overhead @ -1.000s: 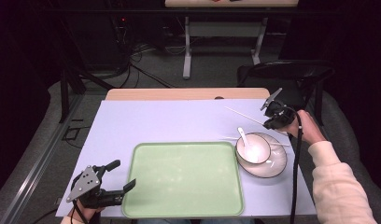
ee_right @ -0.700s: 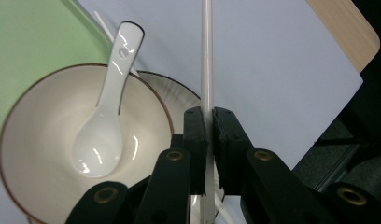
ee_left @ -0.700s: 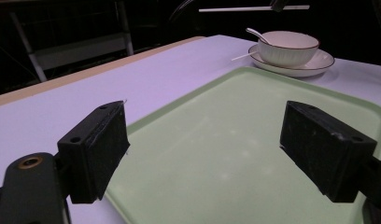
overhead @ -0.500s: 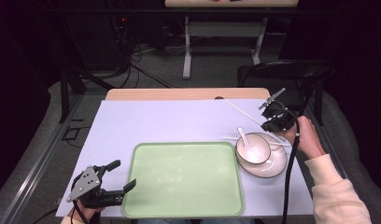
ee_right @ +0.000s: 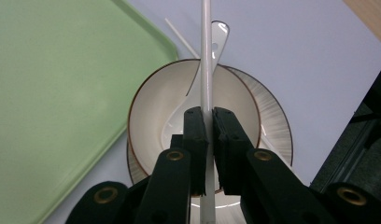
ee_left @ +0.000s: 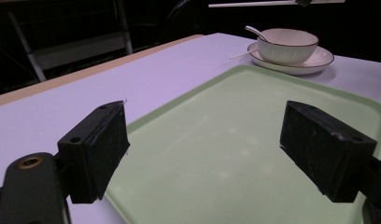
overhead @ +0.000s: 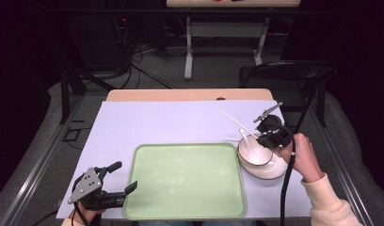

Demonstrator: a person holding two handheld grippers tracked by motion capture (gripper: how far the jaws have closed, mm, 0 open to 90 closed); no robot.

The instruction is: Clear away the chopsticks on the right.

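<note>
A white bowl (overhead: 253, 153) stands on a white plate (overhead: 276, 170) at the right of the lilac table cover, with a white spoon (overhead: 244, 135) leaning in it. Just above the bowl's far rim, my right gripper (overhead: 267, 134) is shut on a white chopstick (overhead: 232, 119) that points away to the far left. In the right gripper view the chopstick (ee_right: 206, 56) runs between the pads of the right gripper (ee_right: 208, 119), over the bowl (ee_right: 156, 107) and the spoon (ee_right: 216, 37). My left gripper (overhead: 124, 175) stands open at the near left corner of the green tray (overhead: 185, 147).
A second chopstick (ee_right: 179, 35) lies flat on the cover between the tray (ee_right: 53, 84) and the plate (ee_right: 275, 126). In the left gripper view, the tray (ee_left: 226, 116) lies between the wide jaws of the left gripper (ee_left: 205, 149), with the bowl (ee_left: 286, 44) far behind. A black chair (overhead: 284, 75) stands beyond the table's right corner.
My right gripper has carried the chopstick toward the person and slightly left, from beyond the plate to over the bowl's far rim. The left gripper has not moved.
</note>
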